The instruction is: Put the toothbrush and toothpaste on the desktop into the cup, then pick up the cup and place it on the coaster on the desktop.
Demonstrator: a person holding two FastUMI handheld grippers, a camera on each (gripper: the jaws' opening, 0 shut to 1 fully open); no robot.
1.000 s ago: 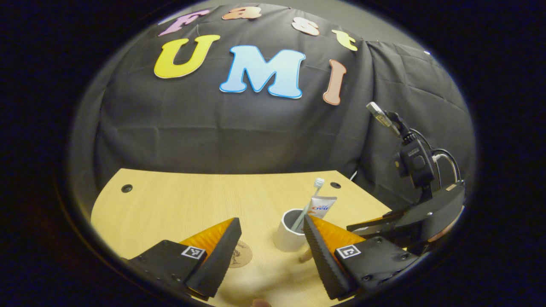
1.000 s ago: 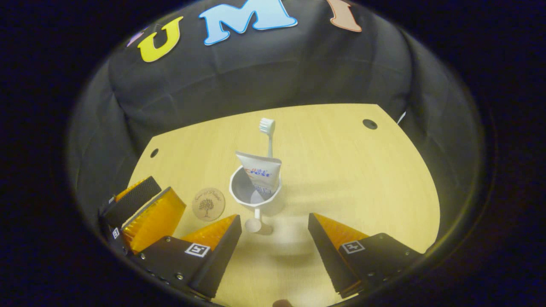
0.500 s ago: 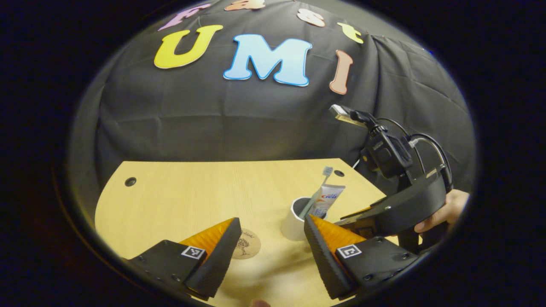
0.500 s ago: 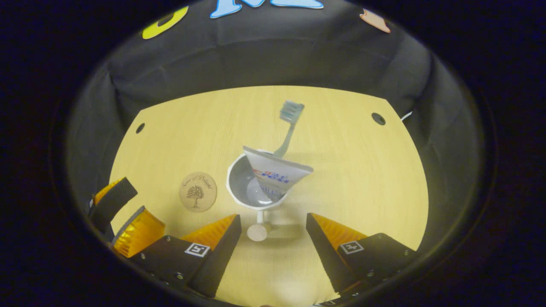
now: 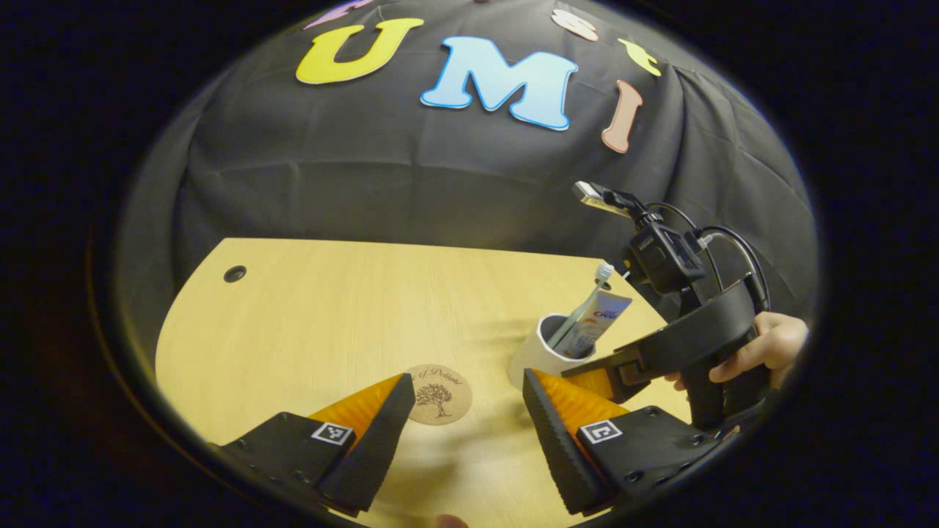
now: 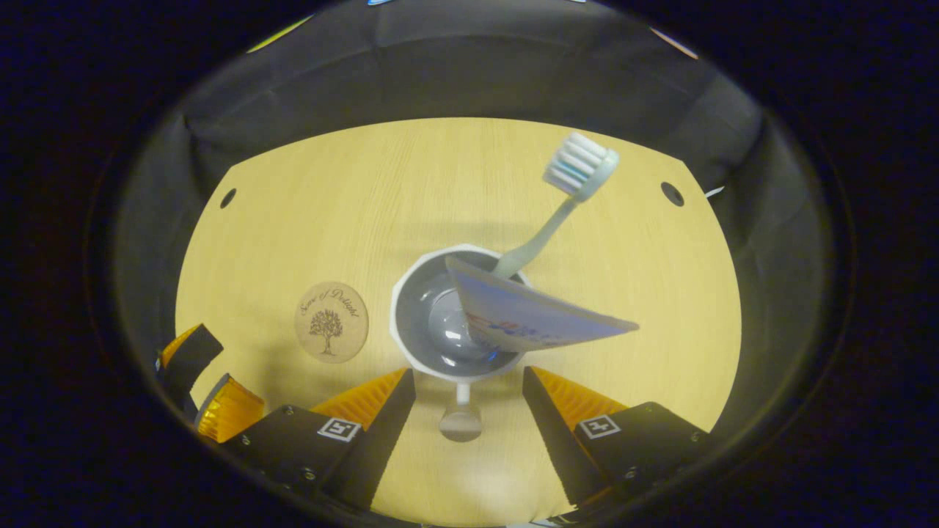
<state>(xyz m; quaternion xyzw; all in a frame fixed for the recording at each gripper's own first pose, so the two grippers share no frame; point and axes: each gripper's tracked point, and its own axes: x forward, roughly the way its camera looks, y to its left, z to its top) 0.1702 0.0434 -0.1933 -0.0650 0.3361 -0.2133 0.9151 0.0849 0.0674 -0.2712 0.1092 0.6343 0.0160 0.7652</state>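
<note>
Right tool, jaws open astride the handle stub, poised over the white cup at frame centre on the desk, holding toothbrush and soft toothpaste; rigid, probably slippery and top-heavy, so grip the wall low; left tool open near the coaster.

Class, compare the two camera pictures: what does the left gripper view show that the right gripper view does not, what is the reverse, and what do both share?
Left gripper view alone: a hand gripping the other tool's handle, and its camera with cables. Right gripper view alone: the inside bottom of the cup and the cup's handle. Both: the cup, toothbrush, toothpaste, coaster and wooden desk, with open tongs in front.
</note>
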